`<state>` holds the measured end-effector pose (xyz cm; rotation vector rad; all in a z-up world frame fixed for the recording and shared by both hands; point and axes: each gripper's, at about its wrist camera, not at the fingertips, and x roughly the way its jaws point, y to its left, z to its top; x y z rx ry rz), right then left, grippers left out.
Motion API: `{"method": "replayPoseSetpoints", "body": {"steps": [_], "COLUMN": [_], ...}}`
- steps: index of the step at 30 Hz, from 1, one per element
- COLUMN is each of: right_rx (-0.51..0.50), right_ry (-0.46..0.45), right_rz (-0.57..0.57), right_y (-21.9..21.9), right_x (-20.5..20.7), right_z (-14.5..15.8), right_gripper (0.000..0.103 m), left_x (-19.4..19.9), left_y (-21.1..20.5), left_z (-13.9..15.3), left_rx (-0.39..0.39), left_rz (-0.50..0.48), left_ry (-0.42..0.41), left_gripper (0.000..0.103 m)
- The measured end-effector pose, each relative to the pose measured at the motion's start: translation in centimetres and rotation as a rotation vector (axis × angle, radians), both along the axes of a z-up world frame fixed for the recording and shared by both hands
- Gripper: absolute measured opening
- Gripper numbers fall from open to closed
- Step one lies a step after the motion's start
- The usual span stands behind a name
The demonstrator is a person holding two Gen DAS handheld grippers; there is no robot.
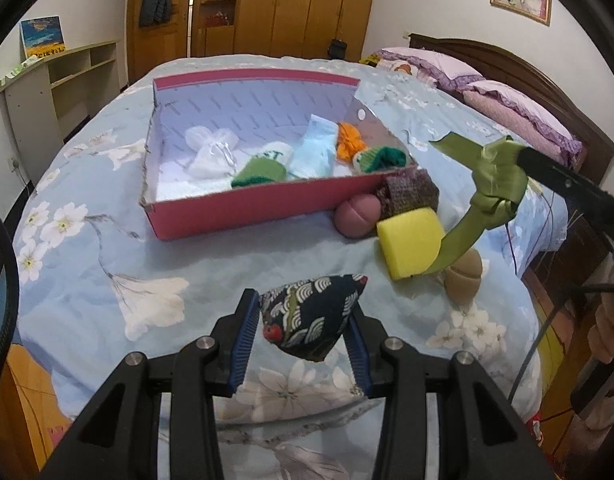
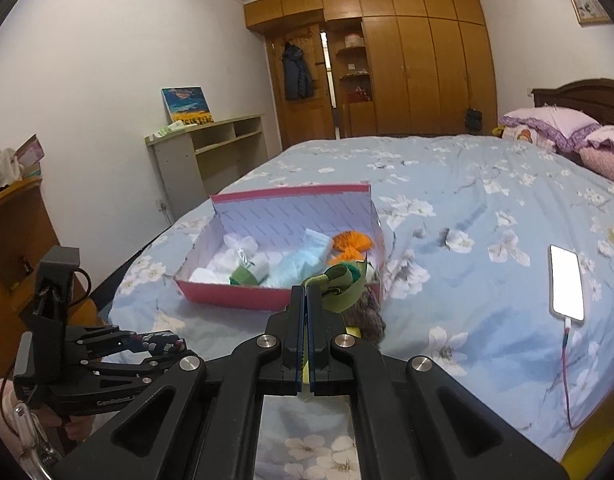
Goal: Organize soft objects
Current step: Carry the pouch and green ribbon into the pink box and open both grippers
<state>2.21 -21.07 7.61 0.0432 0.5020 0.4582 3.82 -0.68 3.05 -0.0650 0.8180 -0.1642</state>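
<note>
A dark patterned beanbag (image 1: 313, 316), pyramid-shaped with white wave prints and a red spot, sits clamped between the blue pads (image 1: 243, 338) of the left gripper (image 1: 303, 336), held just above the flowered blue bedspread (image 1: 107, 248). Off to the right, the right gripper (image 2: 305, 300) has its jaws pressed tight together on a knotted green ribbon (image 1: 493, 176), which hangs in the air with one tail trailing down across a yellow sponge block (image 1: 411, 242). The sponge lies on the bedspread, touching a round plum-coloured cushion (image 1: 357, 216) on its left and a brownish knitted piece (image 1: 411, 192) behind it; a tan ridged cushion (image 1: 463, 276) lies just beside its lower right corner. All of these sit close to the near right corner of a pink cardboard box (image 1: 243, 210) with a pale lining. Inside the box, from left to right, are a white gauzy pouch (image 1: 211, 152), a green and white knitted sock (image 1: 263, 166), a light blue sock (image 1: 317, 148), an orange bow (image 1: 349, 140) and another green knitted piece (image 1: 381, 158). Farther over on the bed, well apart from the box, a phone (image 2: 567, 284) lies with its screen lit and a cable plugged into its end. Purple frilled pillows (image 1: 519, 108) rest against the dark wooden headboard, and wooden wardrobes (image 2: 419, 64) line the far wall.
</note>
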Motion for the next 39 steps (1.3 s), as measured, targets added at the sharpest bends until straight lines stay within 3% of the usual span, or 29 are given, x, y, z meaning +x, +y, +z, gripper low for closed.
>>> {"method": "replayPoseSetpoints", "body": {"steps": [18, 39], "right_rx": [-0.010, -0.006], "right_ry": [-0.061, -0.065], "right_rz": [0.051, 0.091], "right_y": [2.7, 6.4], "right_x": [2.7, 9.7], "right_z": [3.3, 4.8], "right_gripper": [0.002, 0.002], "left_x": [3.4, 10.1], "left_y": [2.4, 4.3], "left_z": [2.3, 3.0], "left_rx": [-0.007, -0.011], "left_rz": [0.047, 0.083], "left_ry": [-0.039, -0.050], "left_gripper": [0.043, 0.043]}}
